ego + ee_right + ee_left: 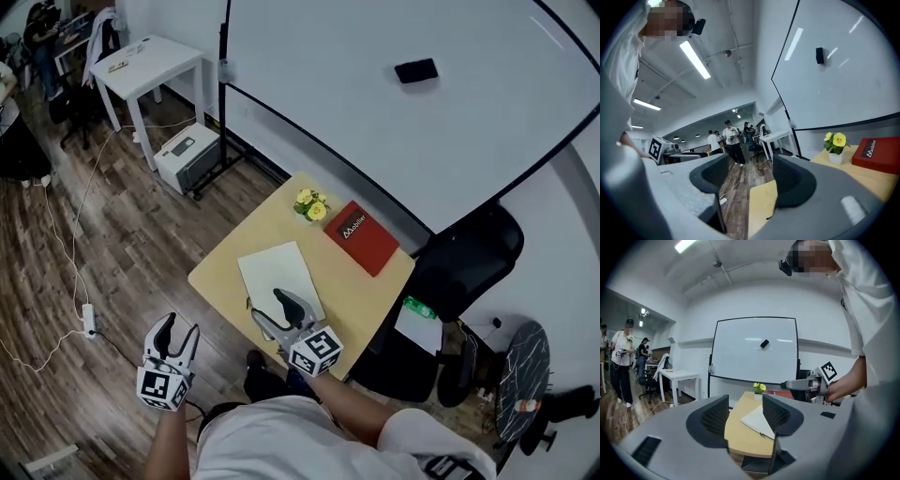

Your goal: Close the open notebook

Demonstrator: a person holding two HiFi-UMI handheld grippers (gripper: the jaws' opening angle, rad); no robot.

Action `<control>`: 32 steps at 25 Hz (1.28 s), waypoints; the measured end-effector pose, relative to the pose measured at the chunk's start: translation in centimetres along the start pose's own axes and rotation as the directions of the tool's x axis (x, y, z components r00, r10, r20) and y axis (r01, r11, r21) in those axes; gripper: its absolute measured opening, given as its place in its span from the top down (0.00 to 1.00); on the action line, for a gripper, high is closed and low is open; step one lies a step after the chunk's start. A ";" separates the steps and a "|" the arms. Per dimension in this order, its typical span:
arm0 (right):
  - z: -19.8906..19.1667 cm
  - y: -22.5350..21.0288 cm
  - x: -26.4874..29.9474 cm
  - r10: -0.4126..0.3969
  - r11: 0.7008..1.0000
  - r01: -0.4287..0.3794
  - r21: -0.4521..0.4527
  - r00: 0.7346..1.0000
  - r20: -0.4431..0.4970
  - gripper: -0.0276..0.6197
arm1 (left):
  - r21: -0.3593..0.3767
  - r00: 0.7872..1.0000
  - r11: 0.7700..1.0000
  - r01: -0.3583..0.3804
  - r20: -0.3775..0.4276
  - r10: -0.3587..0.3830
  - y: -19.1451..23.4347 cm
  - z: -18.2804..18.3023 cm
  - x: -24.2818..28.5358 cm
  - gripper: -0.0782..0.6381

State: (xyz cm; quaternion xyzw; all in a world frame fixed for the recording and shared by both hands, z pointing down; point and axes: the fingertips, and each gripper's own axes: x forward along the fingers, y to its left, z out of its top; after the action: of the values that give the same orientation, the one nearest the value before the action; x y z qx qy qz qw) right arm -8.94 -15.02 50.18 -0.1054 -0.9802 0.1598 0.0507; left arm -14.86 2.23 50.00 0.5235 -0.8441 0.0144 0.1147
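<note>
A white notebook [277,269] lies flat on the small wooden table [223,269], showing a single plain white face; I cannot tell whether it is a cover or a page. My right gripper [269,307] hovers open over the notebook's near end with nothing between its jaws. In the right gripper view, the right gripper [750,180] looks out past the table's corner [761,201] to the floor. My left gripper [180,330] is open and empty, off the table's near left side over the floor. The left gripper [745,413] faces the notebook [757,422] in its own view.
A red book [361,236] and a pot of yellow flowers [310,206] sit at the table's far side. A black office chair [464,267] stands to the right, a whiteboard [375,84] behind. Cables and a power strip [90,319] lie on the floor at left.
</note>
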 end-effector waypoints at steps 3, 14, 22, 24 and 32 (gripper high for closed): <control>0.3 -1.3 0.4 -0.038 0.997 0.037 0.066 0.999 0.024 0.50 | 0.018 0.998 0.998 0.053 -0.022 -0.053 0.5 0.2 2.4 0.60; 0.8 -5.9 -0.1 -0.298 0.935 0.267 0.231 0.948 0.112 0.50 | 0.118 0.925 0.917 0.380 -0.064 -0.375 0.1 2.0 12.6 0.60; -1.4 -7.2 -0.5 -0.645 0.689 0.412 0.596 0.723 0.246 0.50 | 0.133 0.749 0.737 0.663 -0.125 -0.651 2.3 1.7 17.9 0.60; -2.9 -7.2 -1.0 -0.726 0.592 0.386 0.708 0.638 0.259 0.50 | 0.137 0.701 0.688 0.713 -0.135 -0.700 2.3 1.6 18.4 0.60; -9.7 -5.4 -1.3 -0.909 0.323 0.102 0.941 0.308 0.279 0.50 | 0.134 0.538 0.521 0.843 -0.183 -0.823 2.0 0.2 18.8 0.60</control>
State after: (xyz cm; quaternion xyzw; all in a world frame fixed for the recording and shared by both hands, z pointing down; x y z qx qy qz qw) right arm -7.36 -17.38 61.04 0.3909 -0.6532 0.5730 -0.3036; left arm -24.65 -13.46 53.92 0.8707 -0.4778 0.0704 0.0933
